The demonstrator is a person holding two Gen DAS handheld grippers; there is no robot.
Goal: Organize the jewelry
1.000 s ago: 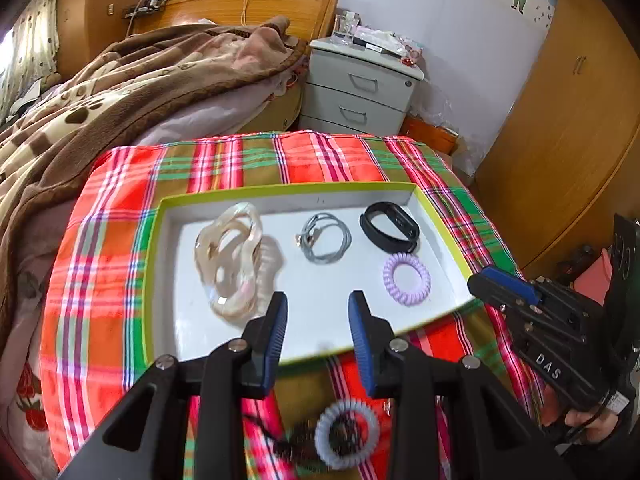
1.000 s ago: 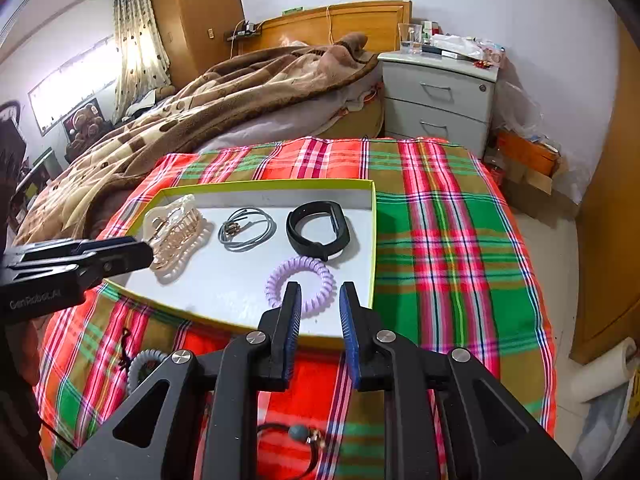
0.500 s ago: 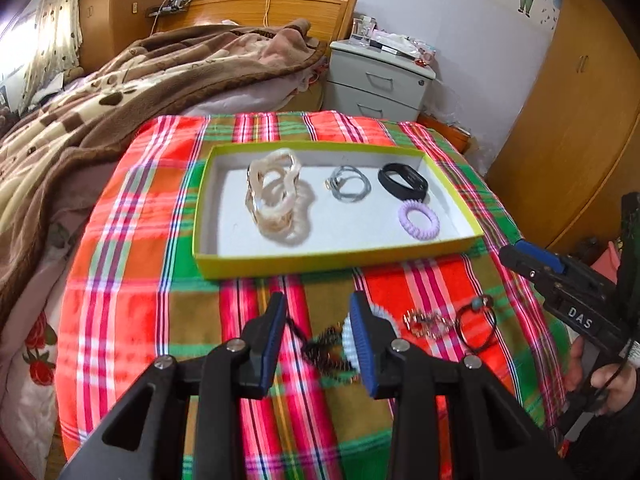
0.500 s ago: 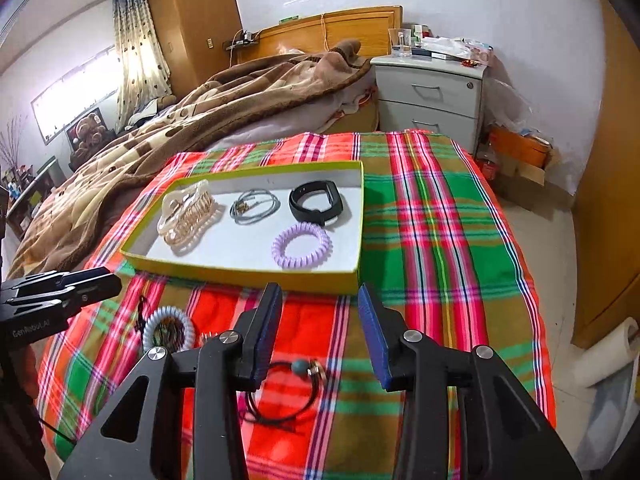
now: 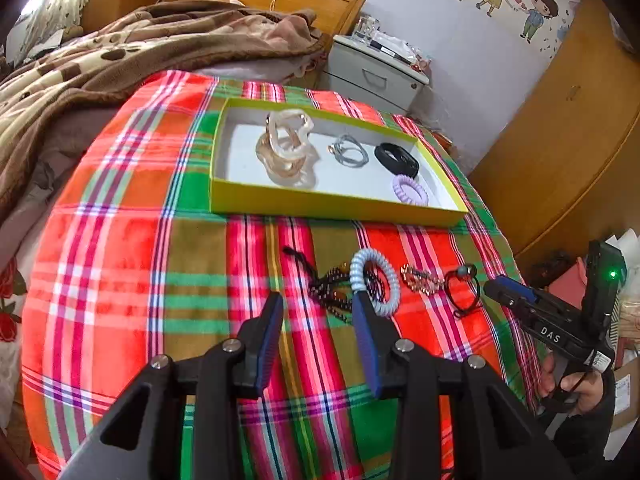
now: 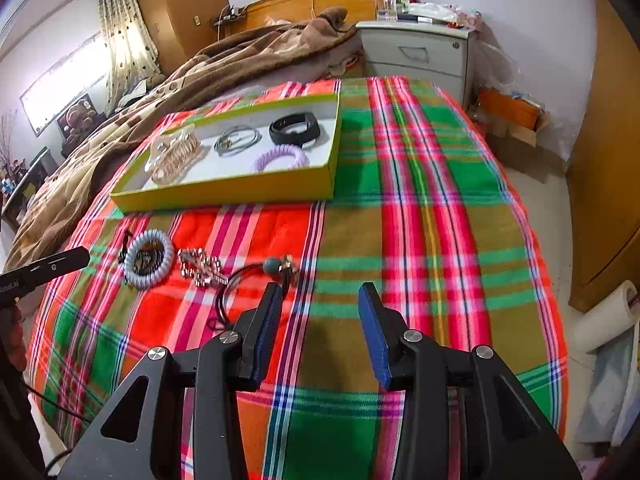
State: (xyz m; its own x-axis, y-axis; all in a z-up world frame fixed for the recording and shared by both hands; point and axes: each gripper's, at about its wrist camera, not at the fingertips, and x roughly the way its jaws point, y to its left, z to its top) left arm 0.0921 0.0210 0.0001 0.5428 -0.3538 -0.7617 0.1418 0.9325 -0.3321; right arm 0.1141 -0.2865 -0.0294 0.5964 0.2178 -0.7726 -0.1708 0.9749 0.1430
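A yellow-green tray (image 5: 336,206) (image 6: 224,192) on the plaid cloth holds a beige hair claw (image 5: 286,148), a grey cord bracelet (image 5: 349,151), a black band (image 5: 397,159) and a lilac coil tie (image 5: 411,189). In front of it lie a pale blue coil tie (image 5: 384,276) (image 6: 148,258) over dark beads (image 5: 332,284), a gold chain (image 5: 420,278) (image 6: 200,266) and a black cord with a bead (image 5: 464,284) (image 6: 256,280). My left gripper (image 5: 318,308) is open and empty just before the blue coil. My right gripper (image 6: 320,300) is open and empty beside the black cord.
A brown blanket (image 5: 120,52) covers the bed behind the cloth. A grey nightstand (image 6: 416,52) stands at the back, wooden wardrobes to the right (image 5: 568,128). A paper roll (image 6: 608,316) lies on the floor past the cloth's right edge.
Both grippers have pulled back from over the tray towards the near edge of the cloth. The right gripper's jaws have opened wide. The loose pieces in front of the tray have come into view.
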